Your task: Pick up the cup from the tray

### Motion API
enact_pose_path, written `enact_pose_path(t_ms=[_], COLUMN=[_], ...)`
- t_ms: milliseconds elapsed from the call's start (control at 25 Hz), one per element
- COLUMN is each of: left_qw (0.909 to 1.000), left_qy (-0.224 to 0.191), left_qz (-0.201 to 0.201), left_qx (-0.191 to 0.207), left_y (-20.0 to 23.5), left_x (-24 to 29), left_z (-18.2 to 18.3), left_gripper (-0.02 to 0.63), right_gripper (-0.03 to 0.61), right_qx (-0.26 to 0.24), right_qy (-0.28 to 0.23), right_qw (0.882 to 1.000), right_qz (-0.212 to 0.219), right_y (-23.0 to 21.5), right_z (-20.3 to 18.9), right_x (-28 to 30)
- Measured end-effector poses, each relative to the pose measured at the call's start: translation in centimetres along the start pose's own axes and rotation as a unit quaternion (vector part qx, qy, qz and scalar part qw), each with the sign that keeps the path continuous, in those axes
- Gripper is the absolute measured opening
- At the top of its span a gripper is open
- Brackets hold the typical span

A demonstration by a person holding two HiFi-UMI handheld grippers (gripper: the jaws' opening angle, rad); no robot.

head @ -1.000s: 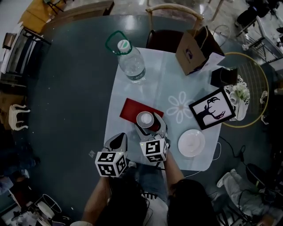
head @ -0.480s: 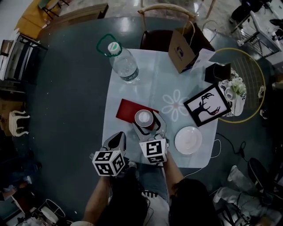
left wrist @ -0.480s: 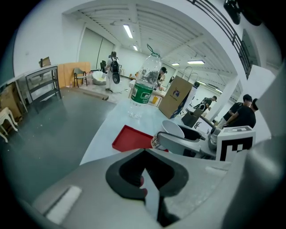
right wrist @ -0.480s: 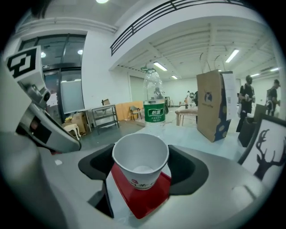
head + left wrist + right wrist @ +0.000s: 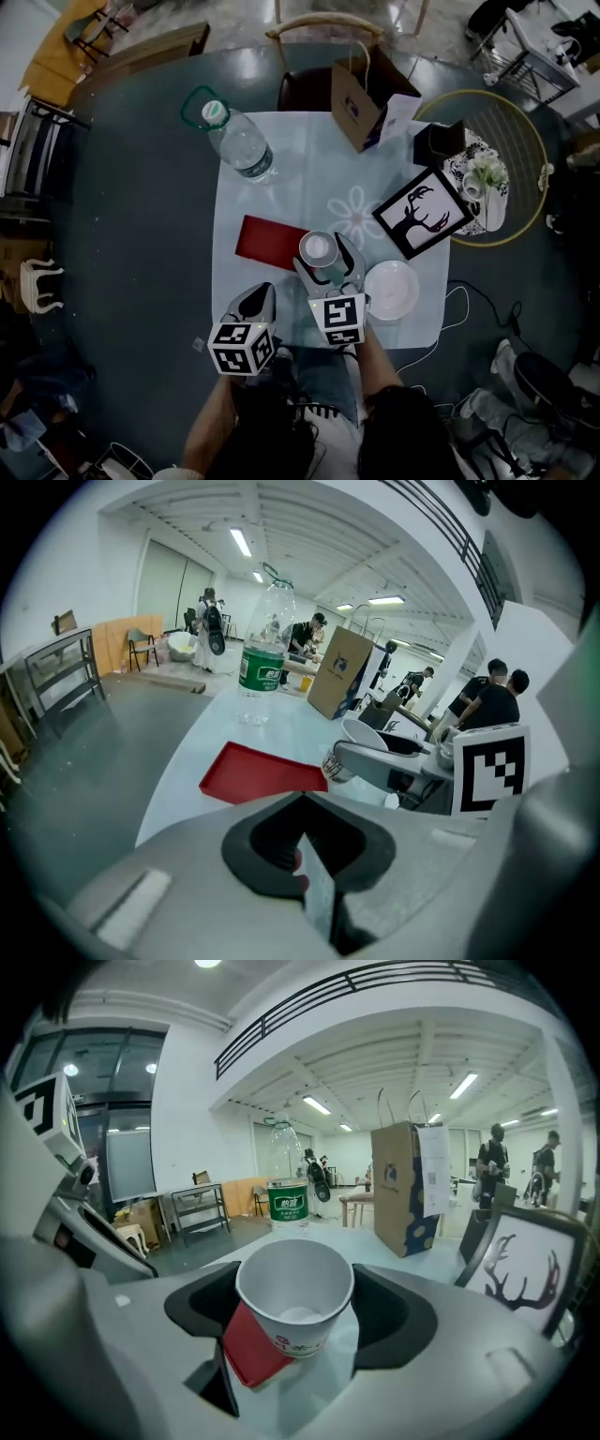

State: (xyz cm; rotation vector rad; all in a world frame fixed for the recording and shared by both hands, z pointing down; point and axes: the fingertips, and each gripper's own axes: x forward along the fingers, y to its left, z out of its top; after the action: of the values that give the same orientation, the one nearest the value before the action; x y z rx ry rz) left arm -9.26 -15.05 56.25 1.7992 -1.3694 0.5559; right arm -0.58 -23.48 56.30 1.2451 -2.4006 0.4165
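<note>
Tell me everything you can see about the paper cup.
The cup is white and paper-looking, tapering to a narrower base with red print low on its side. It is upright, mouth open, and looks empty. The right gripper clamps it between its jaws. From above it shows just past the right end of the red tray.

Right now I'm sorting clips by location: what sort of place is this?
Likely a large open workshop or lab hall, not a home: ceiling strip lights, a metal rack, and people beyond the table.
</note>
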Motion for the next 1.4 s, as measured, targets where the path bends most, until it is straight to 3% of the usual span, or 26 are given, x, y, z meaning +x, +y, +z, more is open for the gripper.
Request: enact_pose_path(t_ms=[640,1120,1400], left_qw=[0.9997,0.9992,0.9992], left_qy=[0.018,0.028,0.034], left_qz=[-0.010,-0.017,0.007], left_qx=[0.015,0.024,0.021], left_y=[-1.4,-2.4,-0.5], left_x=[0.8,2.3,2.1], left_z=[-0.6,-0.2,-1.4], left_gripper=[0.001,0.000,0.001], right_gripper=[0.393,0.390,0.390], right_qx=[0.039,0.045,0.033], right_qy=[0.018,0.039,0.037], right_qw=[0.996,0.994,0.994], right_qz=[-0.080,-0.090,-0.095], right_y=[-6.0,-7.0,-6.7], right_z=[-3.0,-6.0,-6.8], right_x=[-3.5,-3.3,-3.2])
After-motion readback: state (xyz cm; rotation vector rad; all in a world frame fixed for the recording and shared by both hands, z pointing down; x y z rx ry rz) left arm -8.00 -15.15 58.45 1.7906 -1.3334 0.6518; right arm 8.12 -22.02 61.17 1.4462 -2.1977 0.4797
